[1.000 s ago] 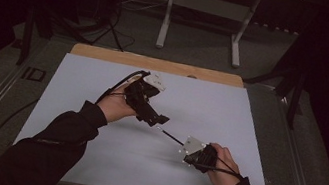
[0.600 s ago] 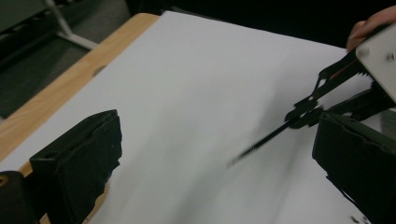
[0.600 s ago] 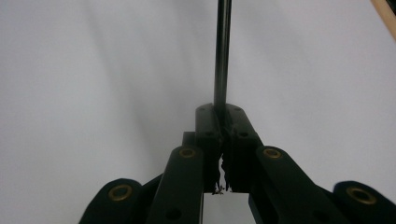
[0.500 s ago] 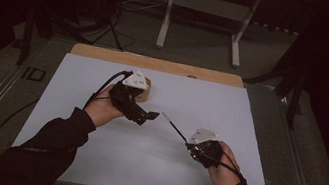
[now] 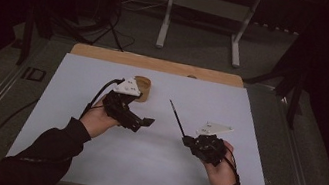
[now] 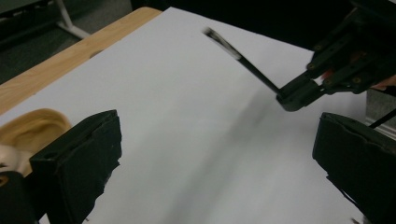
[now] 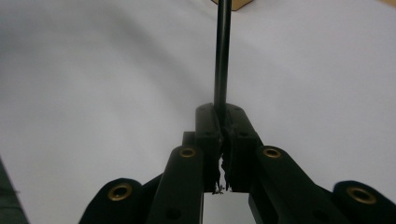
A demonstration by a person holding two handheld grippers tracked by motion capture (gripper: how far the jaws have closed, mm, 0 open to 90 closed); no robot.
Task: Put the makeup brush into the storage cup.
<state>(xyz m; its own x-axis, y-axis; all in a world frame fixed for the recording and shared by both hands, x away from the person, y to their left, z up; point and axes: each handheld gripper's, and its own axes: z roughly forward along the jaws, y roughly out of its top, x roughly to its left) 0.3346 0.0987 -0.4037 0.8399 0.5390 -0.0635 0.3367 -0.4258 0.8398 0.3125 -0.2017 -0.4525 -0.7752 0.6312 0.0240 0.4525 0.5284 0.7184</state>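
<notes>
White sheet (image 5: 152, 156) lies open; wooden cup (image 5: 143, 88) crowds left gripper (image 5: 146, 122).

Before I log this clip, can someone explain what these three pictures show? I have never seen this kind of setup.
There is no robot here: a person holds a hand-held two-jaw tool in each hand. The high view looks down on a table covered with white paper. The left tool has its jaws open and empty. The right tool is shut on a thin black brush, whose tip points away over the paper. A small wooden cup stands just beyond the left tool. The other two pictures come from cameras riding on the tools: the left gripper view looks between its open jaws at the brush; the right gripper view looks along the clamped handle.
</notes>
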